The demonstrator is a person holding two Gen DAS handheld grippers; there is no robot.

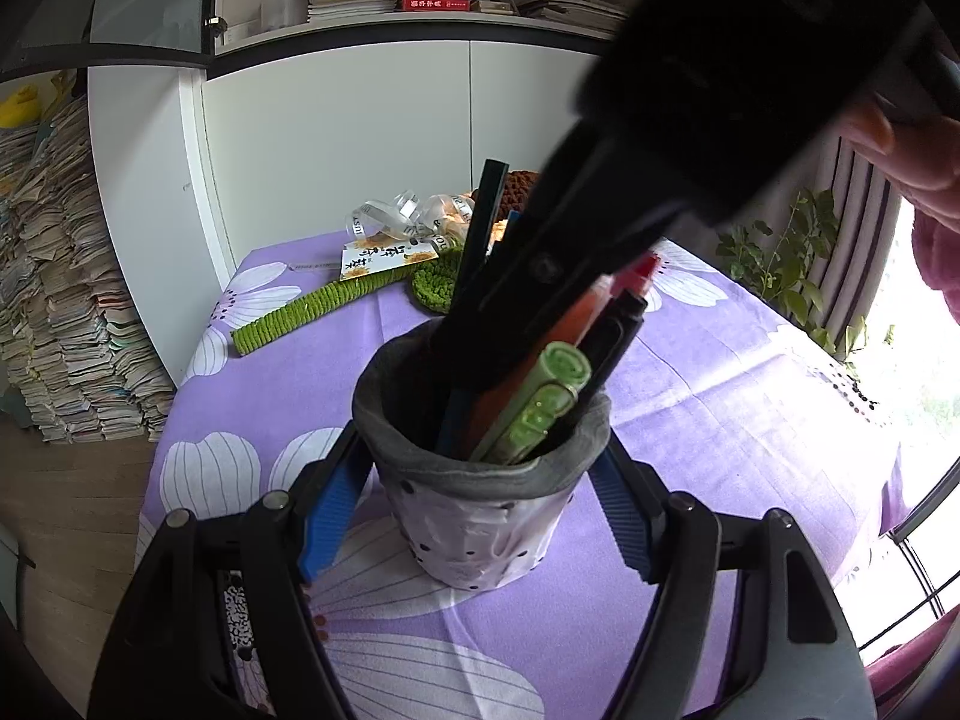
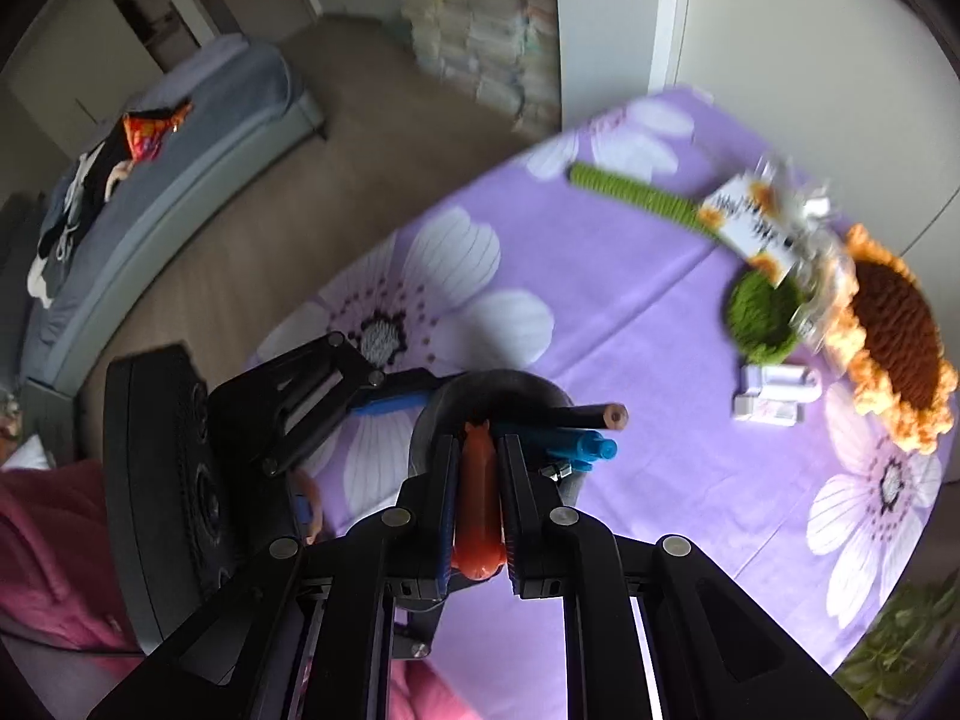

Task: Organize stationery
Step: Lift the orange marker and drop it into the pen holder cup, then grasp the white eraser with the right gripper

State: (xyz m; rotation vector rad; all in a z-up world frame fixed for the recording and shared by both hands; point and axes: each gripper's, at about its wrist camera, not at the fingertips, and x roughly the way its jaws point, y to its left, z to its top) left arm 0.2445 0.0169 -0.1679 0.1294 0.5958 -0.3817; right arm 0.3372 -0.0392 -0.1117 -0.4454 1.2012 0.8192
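A fabric pen holder (image 1: 480, 516) with a grey rolled rim stands on the purple flowered tablecloth (image 1: 750, 420). It holds a green pen (image 1: 540, 402), a black pen, a dark pencil (image 1: 480, 228) and others. My left gripper (image 1: 480, 504) is closed around the holder's sides, blue pads touching it. My right gripper (image 2: 478, 480) is shut on an orange pen (image 2: 478, 504) and lowers it into the holder (image 2: 432, 420) from above. The orange pen (image 1: 558, 336) and the right gripper's body (image 1: 750, 78) also show in the left wrist view.
A crocheted sunflower (image 2: 888, 324) with a green stem (image 2: 630, 192), a tag and ribbon lies at the table's far side. A small white object (image 2: 774, 399) lies near it. White cabinets, stacks of paper (image 1: 60, 300), a plant (image 1: 792, 258) and a sofa (image 2: 150, 180) surround the table.
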